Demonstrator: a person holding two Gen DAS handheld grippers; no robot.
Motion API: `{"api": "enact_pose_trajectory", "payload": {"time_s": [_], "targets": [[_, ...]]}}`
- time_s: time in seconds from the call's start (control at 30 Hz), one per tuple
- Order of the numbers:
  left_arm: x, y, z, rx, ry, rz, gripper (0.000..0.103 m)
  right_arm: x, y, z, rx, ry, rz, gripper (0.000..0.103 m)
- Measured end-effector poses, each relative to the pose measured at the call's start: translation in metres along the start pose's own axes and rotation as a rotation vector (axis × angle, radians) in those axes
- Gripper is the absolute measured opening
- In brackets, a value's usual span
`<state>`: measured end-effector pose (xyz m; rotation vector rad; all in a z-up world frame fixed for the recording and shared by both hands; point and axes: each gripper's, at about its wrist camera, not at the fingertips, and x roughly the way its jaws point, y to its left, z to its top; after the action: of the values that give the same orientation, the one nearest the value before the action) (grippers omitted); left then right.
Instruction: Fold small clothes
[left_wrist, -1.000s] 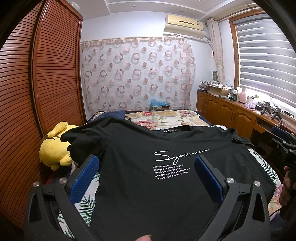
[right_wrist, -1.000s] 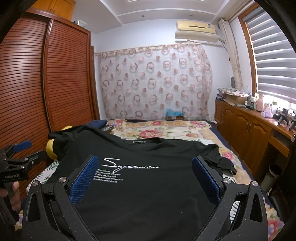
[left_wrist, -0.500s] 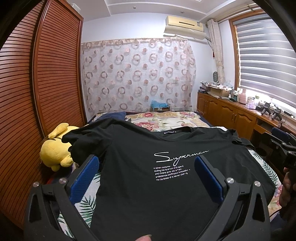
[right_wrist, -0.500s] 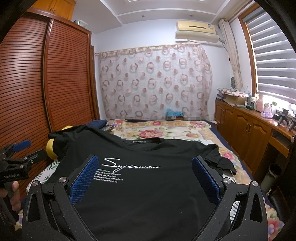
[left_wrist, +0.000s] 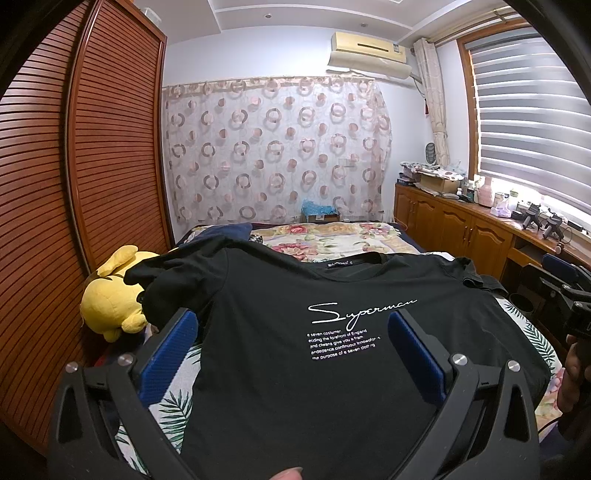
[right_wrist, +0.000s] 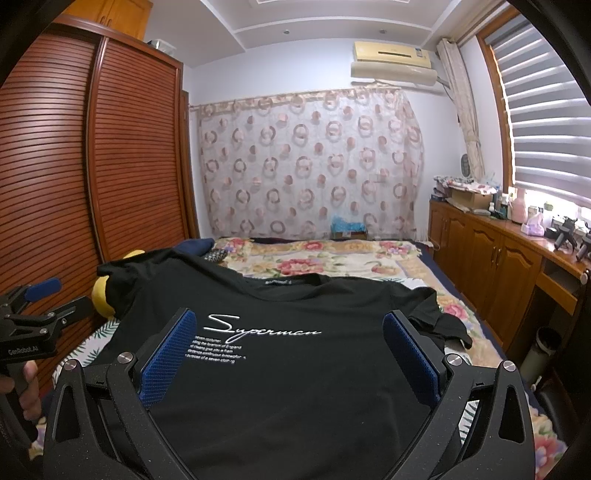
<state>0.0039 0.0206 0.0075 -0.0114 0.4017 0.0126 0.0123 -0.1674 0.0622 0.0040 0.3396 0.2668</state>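
Black T-shirt (left_wrist: 295, 369): spread flat on bed (left_wrist: 332, 240), ahead of and under both jaws
Left gripper (left_wrist: 291, 354): jaws spread, empty
Right gripper (right_wrist: 288, 354): jaws spread, empty
Change: none since earlier; folding not begun

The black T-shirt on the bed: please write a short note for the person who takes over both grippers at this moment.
Left gripper: open, holding nothing, above the shirt's near left part.
Right gripper: open, holding nothing, above the shirt's near right part.
Black T-shirt: spread flat on the bed, print side up, collar at the far end. Its left sleeve lies over the yellow plush toy; its right sleeve is crumpled.
Done: the shirt is laid out; no fold is visible.
Left: smooth the sleeves, fold them in, then fold the body.
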Motion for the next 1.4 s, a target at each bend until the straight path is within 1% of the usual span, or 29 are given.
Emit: {"api": "enact_pose_trajectory", "payload": {"time_s": [0.93, 1.13, 1.4], "targets": [[-0.003, 0.001, 0.0, 0.002, -0.002, 0.001, 0.103, 0.0, 0.0, 0.002, -0.002, 0.001, 0.0, 0.103], [0.0, 0.021, 0.002, -0.008, 0.022, -0.002, 0.103, 0.003, 0.003, 0.0, -0.006, 0.024, 0.011, 0.103], [0.018, 0.042, -0.001, 0.018, 0.054, 0.026, 0.103, 0.025, 0.01, -0.002, -0.029, 0.066, 0.045, 0.103]]}}
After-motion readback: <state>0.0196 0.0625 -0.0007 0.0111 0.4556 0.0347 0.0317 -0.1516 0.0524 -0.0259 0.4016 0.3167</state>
